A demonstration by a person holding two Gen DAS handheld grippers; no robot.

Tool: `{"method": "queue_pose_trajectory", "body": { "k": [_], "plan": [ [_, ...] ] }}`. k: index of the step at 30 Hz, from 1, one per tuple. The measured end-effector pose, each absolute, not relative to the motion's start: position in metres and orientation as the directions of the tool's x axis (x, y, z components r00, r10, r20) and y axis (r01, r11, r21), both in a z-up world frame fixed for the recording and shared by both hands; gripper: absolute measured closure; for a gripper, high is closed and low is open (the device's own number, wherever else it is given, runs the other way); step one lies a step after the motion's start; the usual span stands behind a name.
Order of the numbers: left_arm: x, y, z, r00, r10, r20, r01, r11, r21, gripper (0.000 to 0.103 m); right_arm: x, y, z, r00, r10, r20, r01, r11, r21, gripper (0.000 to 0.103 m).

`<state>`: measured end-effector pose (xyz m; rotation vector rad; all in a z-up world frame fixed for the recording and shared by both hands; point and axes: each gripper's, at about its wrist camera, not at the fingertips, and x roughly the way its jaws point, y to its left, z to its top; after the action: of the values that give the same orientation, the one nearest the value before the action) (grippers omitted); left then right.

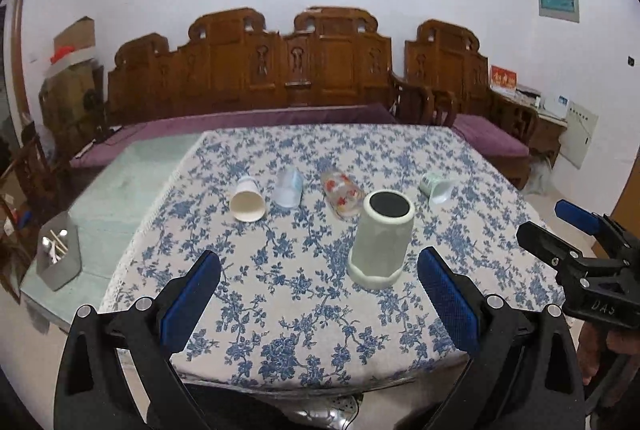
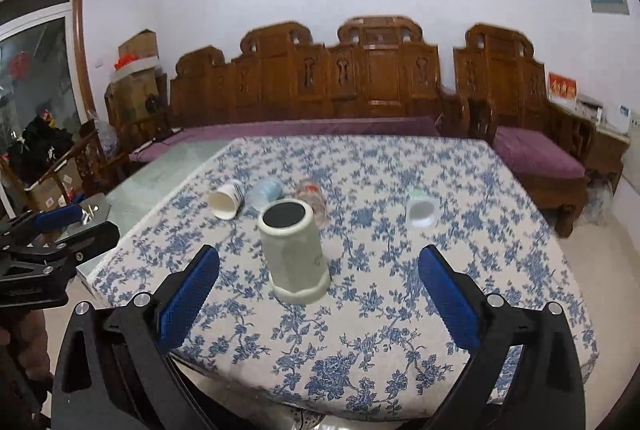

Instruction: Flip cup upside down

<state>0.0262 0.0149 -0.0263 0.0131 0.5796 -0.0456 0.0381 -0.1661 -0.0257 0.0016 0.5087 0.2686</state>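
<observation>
Both claws, the left gripper (image 1: 318,294) and the right gripper (image 2: 318,294), hang spread wide and empty above the near edge of a table (image 1: 280,330) draped in blue-flowered cloth. Between them, a pale green cup (image 1: 380,242) stands mouth-down near the table's middle, while four other cups (image 1: 247,199) lie tipped behind it.

Carved bench (image 1: 288,69), possibly toothpick holder (image 1: 58,256)

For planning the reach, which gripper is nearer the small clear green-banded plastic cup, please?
Right. The right gripper has the small clear green-banded cup ahead, slightly right; the left gripper sits farther left.
</observation>
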Motion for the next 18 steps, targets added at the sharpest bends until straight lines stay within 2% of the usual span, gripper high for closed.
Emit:
{"method": "queue_pose_trajectory", "body": {
  "k": [8,18],
  "plan": [
    [0.000,0.005,-0.009,0.883,-0.041,-0.467,0.055,0.998,0.016,0.008,0.000,-0.172,-0.007,0.889,0.231,-0.396,-0.228,0.972,0.057,0.003],
    [-0.009,0.001,-0.006,0.897,-0.045,-0.440,0.055,0.998,0.009,0.008,-0.003,-0.184,-0.004,0.894,0.229,-0.384,-0.215,0.973,0.081,0.003]
  ]
}}
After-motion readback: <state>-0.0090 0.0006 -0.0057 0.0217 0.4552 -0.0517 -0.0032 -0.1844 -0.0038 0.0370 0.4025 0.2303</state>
